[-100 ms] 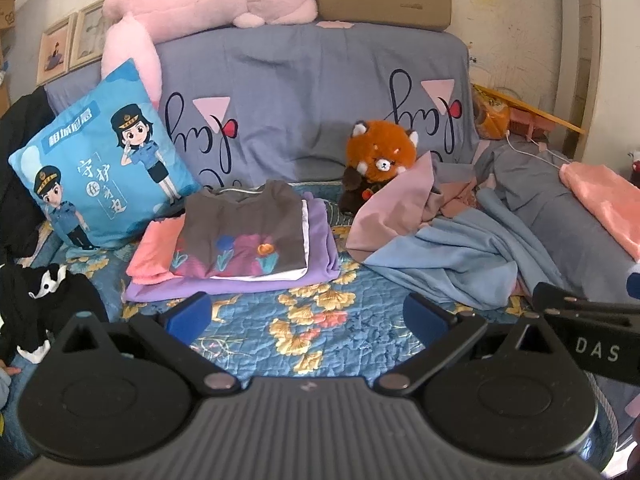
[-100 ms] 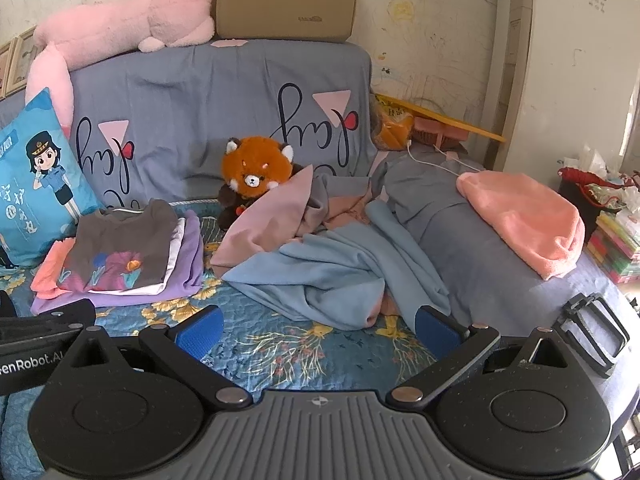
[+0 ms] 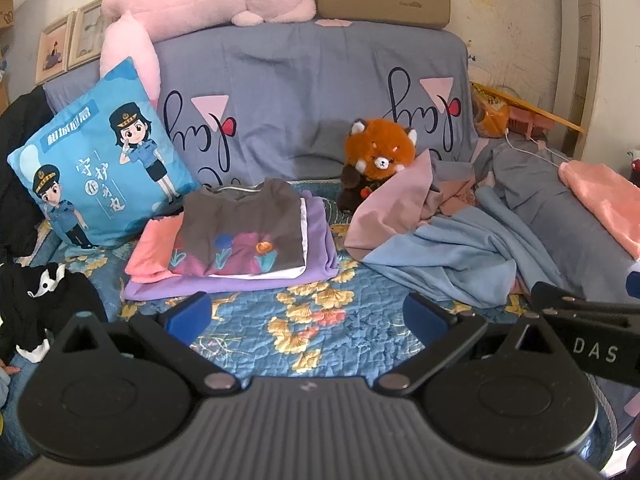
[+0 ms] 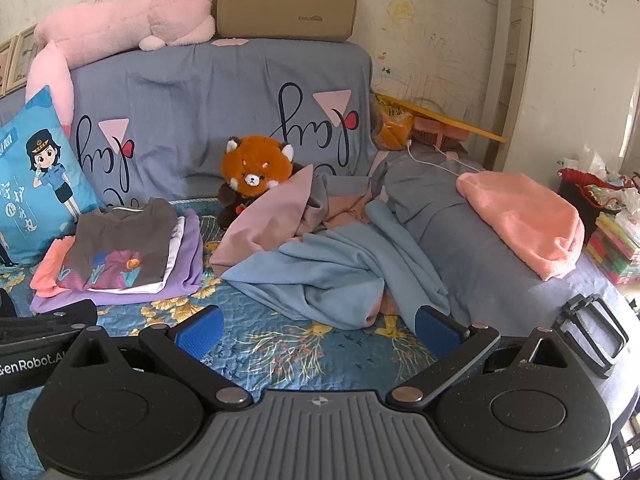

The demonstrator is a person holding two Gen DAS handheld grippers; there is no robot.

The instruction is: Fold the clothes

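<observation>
Scribbled wall and a grey-covered sofa back (image 3: 312, 92) fill the far side, with a floral blue quilt (image 3: 256, 340) spread over the seat directly under both grippers. Ahead of the right gripper (image 4: 318, 330) and just past its fingertips lies a rumpled blue cloth (image 4: 328, 268), with a pink cloth (image 4: 272, 224) bunched behind it against a red panda toy (image 4: 256, 168). Ahead of the left gripper (image 3: 307, 316), slightly to its left, sits a folded stack (image 3: 236, 240): a grey printed shirt on top, white, purple and coral layers beneath. Left of the stack leans a blue cushion (image 3: 100, 172); a long pink plush (image 3: 208, 0) lies along the sofa top. Far to the right of the right gripper, a coral towel (image 4: 528, 224) rests on the sofa arm, with a black buckle (image 4: 592, 332) nearer. Both grippers hang above the quilt with jaws spread wide, grasping nothing; each one's side pokes into the other's view.
</observation>
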